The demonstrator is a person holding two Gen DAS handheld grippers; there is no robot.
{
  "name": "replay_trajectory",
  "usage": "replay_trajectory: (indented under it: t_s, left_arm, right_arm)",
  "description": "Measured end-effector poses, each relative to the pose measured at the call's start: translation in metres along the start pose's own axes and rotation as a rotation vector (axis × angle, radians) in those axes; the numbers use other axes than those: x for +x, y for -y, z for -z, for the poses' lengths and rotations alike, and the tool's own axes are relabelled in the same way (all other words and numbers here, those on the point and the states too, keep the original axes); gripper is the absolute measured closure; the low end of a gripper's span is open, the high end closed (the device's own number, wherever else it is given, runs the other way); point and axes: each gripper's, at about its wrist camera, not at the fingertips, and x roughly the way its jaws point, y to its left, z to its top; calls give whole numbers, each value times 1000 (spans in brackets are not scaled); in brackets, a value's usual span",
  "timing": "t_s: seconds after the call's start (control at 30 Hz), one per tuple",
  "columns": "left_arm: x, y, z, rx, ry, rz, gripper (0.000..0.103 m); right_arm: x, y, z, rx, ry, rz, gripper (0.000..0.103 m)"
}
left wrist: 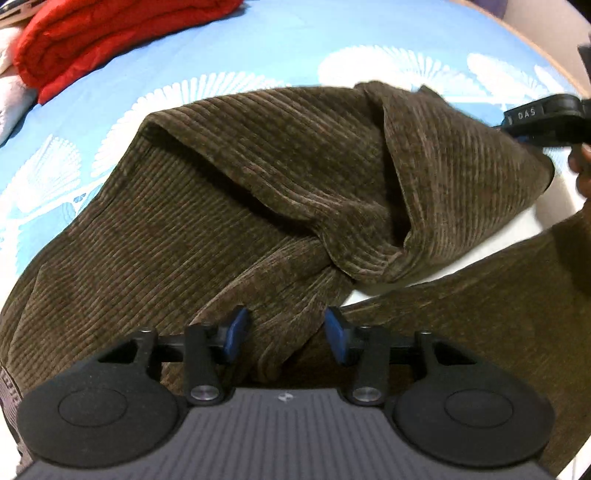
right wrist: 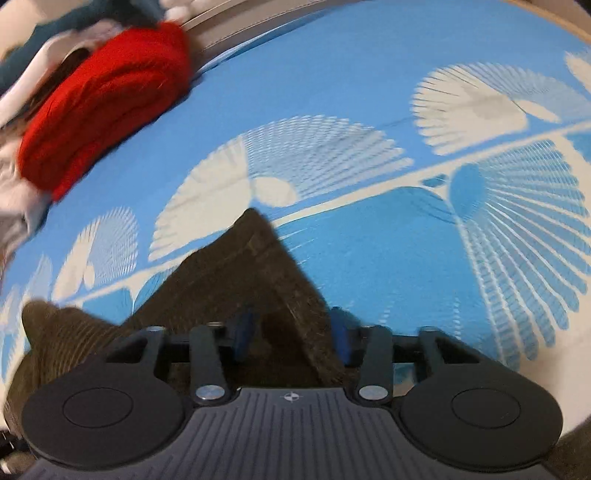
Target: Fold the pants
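Brown corduroy pants (left wrist: 258,166) lie bunched and twisted on a blue bed sheet (left wrist: 295,44). My left gripper (left wrist: 288,332) points down at them, and a twisted fold sits between its blue pads (left wrist: 238,332). The jaws stand apart and I see no squeeze on the fold. At the right edge of the left wrist view, my right gripper (left wrist: 532,125) is shut on the pants' raised far edge. In the right wrist view, a pointed corner of the pants (right wrist: 251,266) sticks up between the right gripper's (right wrist: 291,332) pads.
A folded red blanket (left wrist: 110,33) (right wrist: 103,110) lies at the far left of the bed, with white bedding (left wrist: 11,99) beside it. The blue sheet with white fan patterns (right wrist: 369,92) stretches beyond the pants. A hand (left wrist: 583,173) and an olive sleeve (left wrist: 498,314) occupy the right.
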Motion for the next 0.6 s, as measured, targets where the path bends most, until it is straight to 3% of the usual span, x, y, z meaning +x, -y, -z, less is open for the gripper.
replay_trajectory:
  t_s: [0.07,0.13,0.23,0.3,0.37,0.43,0.47,0.53,0.6]
  left_arm:
    - [5,3,-2,52,-18,-42,71]
    - [6,5,-3,85,-17,-66,84]
    - [2,2,-3,86,-2,-70,94]
    - [-5,0,-3,92,23,-95,94]
    - [-8,-6,-1,88,29,-108,95]
    - [-6,-13,1,71,14,-88,95]
    - [-5,-15,2,75,8,-92,95]
    - [-2,-18,4,87,0,-107,95]
    - [-2,-22,6,85,-6,-98,95]
  right_arm:
    - [2,-9,0,-60,1,35,91]
    - [-3,-7,-2,-43,24,3,92]
    - [-24,-1,-11,31,128,-51,93]
    - [-42,7,-19,122,226,-105,94]
    - [-77,18,-20,252,459,-97,94]
    - [-106,35,-11,427,659,48,94]
    - [-111,44,-6,502,675,141,94]
    - [-103,66,3,585,588,276,93]
    - [-89,86,13,629,490,345,87]
